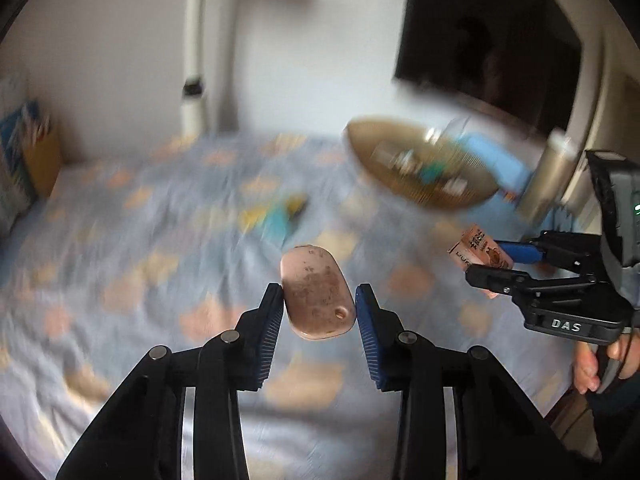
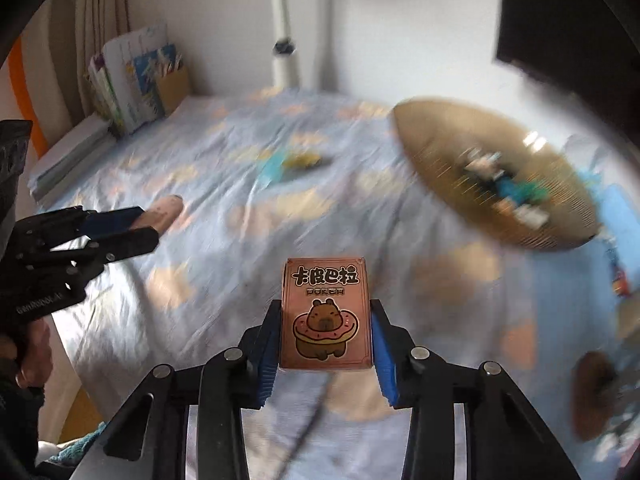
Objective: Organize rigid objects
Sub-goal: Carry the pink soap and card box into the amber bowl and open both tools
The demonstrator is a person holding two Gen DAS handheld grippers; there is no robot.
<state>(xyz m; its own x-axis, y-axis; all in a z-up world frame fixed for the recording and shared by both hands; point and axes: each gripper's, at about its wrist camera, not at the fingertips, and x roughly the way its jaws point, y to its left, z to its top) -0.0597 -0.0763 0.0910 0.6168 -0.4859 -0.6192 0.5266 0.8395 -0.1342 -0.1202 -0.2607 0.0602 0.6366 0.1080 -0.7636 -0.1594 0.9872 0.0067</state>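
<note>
Mostly blurred: left gripper jaws clamp a pink case; right gripper jaws clamp a poker box.

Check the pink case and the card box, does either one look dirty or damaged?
The pink case in the left gripper has dark smudges across its face. The card box in the right gripper looks clean and square.

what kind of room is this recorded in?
Most likely a bedroom. The work surface looks like a bed under a wrinkled light-blue patterned sheet, pushed against a white wall. Books stand in the far corner beside a curtain. A round gold tray lies on the sheet.
</note>
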